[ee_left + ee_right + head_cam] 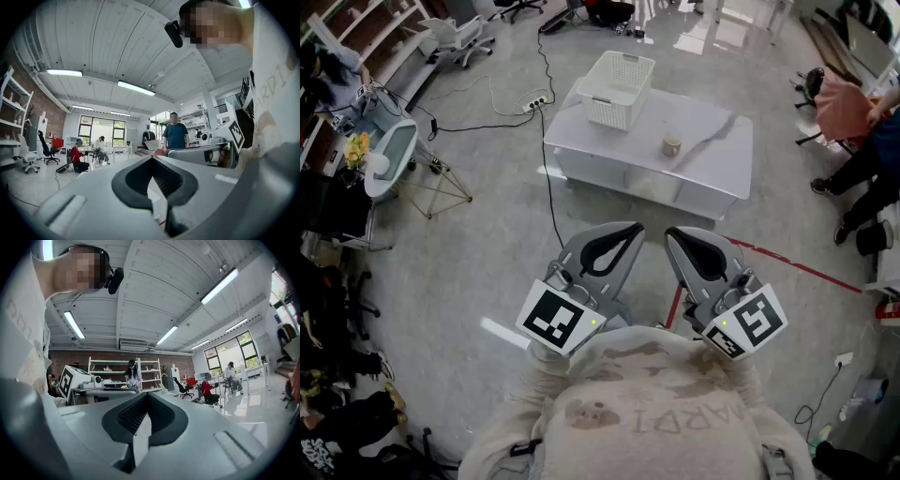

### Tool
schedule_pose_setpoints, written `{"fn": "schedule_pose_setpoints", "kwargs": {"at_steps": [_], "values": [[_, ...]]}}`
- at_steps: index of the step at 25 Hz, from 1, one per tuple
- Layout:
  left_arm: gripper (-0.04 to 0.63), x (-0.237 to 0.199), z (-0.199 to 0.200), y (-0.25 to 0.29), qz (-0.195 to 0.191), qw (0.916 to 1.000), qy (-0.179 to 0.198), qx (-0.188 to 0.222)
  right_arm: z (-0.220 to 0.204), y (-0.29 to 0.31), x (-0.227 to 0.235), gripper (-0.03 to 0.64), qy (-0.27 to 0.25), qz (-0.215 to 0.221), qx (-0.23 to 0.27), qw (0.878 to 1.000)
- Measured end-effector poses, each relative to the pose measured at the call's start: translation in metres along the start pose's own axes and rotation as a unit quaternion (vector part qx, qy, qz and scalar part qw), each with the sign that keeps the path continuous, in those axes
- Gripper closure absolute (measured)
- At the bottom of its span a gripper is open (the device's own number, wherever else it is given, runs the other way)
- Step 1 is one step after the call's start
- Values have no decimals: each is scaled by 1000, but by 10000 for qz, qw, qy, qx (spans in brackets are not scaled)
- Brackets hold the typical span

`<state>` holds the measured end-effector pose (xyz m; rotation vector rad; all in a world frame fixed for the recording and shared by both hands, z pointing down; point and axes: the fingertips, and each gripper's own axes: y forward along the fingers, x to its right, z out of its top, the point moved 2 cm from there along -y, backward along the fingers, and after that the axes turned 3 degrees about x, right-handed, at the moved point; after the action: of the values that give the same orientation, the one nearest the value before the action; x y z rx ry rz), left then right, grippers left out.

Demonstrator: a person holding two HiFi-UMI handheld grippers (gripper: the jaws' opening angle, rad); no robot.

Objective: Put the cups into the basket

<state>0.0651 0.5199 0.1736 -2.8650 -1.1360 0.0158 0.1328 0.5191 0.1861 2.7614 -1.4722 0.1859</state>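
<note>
A white slatted basket [617, 89] stands on the far left part of a white low table [712, 141]. One small tan cup [672, 145] sits upright on the table, to the right of the basket and apart from it. Both grippers are held close to my chest, well short of the table. My left gripper [636, 227] is shut with nothing in it, its tips meeting [151, 158] in the left gripper view. My right gripper [671, 232] is likewise shut and holds nothing, its tips meeting [147, 393]. Both gripper views point up at the ceiling and room, so neither shows the cup or the basket.
A black cable and a power strip [534, 101] lie on the floor left of the table. A red tape line [787, 265] runs across the floor on the right. A person [862, 141] sits at the right edge. Office chairs and shelves line the far left.
</note>
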Motion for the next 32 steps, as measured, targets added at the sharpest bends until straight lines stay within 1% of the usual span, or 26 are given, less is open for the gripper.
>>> {"fn": "schedule_pose_setpoints", "kwargs": {"at_steps": [3,9,14,17,20,23,25,28,32], "values": [[595,-8,0,3,-33,10000,-21,-2,-1,9,3,591,-8,3,-12,10000],[595,-32,0,9,-86,9999,88,-37,-4,33,9,592,4,7,-30,10000],[595,-53,-5,16,-120,9999,-34,-77,-6,51,18,592,58,-28,-48,10000],[595,-72,-10,28,-119,9998,-77,-133,-8,63,36,591,200,-173,-3,9996],[595,-101,-12,45,-132,9998,-87,-120,-10,85,61,591,254,-322,13,9992],[595,-130,-10,61,-253,9996,144,-33,-6,109,82,591,210,-493,101,9985],[595,-146,-8,71,-385,9991,203,20,-2,124,93,592,129,-637,128,9978],[595,-169,-3,83,-515,9985,99,132,-1,146,108,591,68,-765,125,9970],[595,-199,-3,96,-499,9985,-66,216,-8,165,125,591,78,-910,-30,9958]]}}
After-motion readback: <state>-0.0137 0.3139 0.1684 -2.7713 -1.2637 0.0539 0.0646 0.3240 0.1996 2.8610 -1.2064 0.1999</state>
